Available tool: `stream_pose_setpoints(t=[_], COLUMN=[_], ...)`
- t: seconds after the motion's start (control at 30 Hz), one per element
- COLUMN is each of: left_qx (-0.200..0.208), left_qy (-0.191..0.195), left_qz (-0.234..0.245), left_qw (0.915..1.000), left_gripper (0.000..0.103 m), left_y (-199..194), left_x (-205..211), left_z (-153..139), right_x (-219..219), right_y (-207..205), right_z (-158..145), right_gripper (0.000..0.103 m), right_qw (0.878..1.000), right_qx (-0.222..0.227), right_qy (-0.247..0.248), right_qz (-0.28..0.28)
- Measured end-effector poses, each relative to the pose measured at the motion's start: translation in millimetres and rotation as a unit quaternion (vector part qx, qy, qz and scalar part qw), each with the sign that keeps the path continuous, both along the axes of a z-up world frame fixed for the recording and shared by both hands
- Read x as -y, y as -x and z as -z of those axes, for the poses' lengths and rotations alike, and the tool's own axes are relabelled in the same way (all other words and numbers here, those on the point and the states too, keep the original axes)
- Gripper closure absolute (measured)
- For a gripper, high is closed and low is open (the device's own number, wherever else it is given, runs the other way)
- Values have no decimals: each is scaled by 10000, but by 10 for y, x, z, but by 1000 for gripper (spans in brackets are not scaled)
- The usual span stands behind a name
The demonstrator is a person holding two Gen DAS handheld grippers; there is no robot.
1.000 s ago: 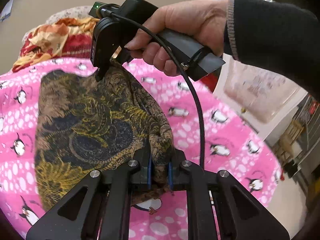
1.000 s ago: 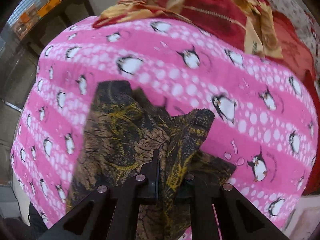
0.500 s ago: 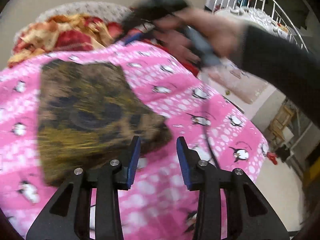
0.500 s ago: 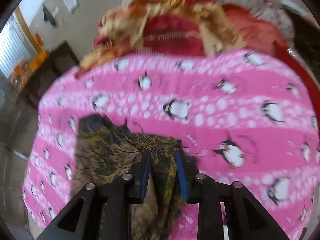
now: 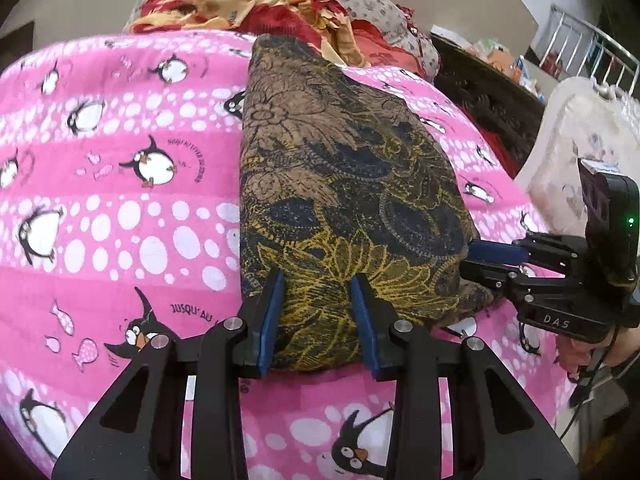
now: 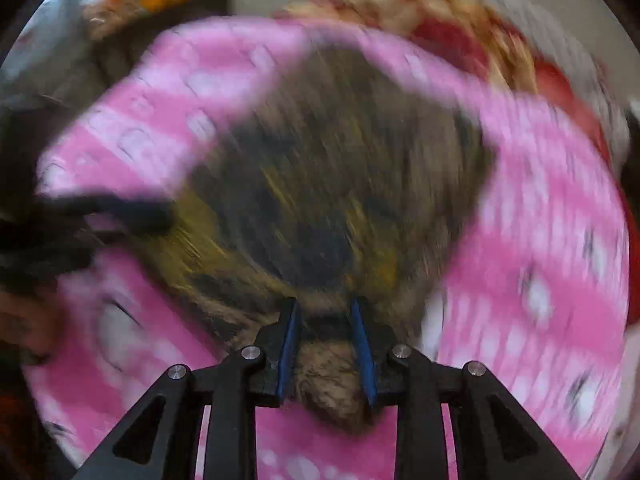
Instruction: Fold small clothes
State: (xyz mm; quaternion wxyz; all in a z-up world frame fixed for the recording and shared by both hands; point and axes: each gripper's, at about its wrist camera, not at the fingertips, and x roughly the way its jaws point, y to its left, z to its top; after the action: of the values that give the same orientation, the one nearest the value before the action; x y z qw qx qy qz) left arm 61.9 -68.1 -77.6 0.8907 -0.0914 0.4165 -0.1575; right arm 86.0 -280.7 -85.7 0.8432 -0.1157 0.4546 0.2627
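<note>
Matt woven garment [image 5: 344, 184], fleecy blanket [image 5: 120, 208] — soft

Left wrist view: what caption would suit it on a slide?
Open left gripper straddles a folded brown patterned cloth on a pink penguin blanket.

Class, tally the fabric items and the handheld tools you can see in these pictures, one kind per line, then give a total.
Brown patterned cloth: 1
Pink penguin blanket: 1
Red-and-orange bedding: 1
Tools: 2 (left tool, right tool)
Total: 5
</note>
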Motion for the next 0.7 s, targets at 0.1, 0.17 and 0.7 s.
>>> stream_pose_setpoints(t=[0.1, 0.17, 0.7], left_qx=[32, 218, 261], left_qy=[-20, 45, -171], left_qz=[4, -90, -721], left_qw=[10000, 9997, 9969], left_gripper=[70, 70, 70], left_y=[-16, -156, -2210], left_x=[-13, -96, 185], left_z=[-146, -296, -186], right_x=[120, 127, -309], right_y=[-13, -81, -1441], right_z=[-76, -219, -251], right_gripper=[78, 79, 60], right_qw=[9988, 9978, 9619], right_qx=[-250, -438, 579], right_qy=[-304, -320, -247], right_qz=[283, 390, 2661])
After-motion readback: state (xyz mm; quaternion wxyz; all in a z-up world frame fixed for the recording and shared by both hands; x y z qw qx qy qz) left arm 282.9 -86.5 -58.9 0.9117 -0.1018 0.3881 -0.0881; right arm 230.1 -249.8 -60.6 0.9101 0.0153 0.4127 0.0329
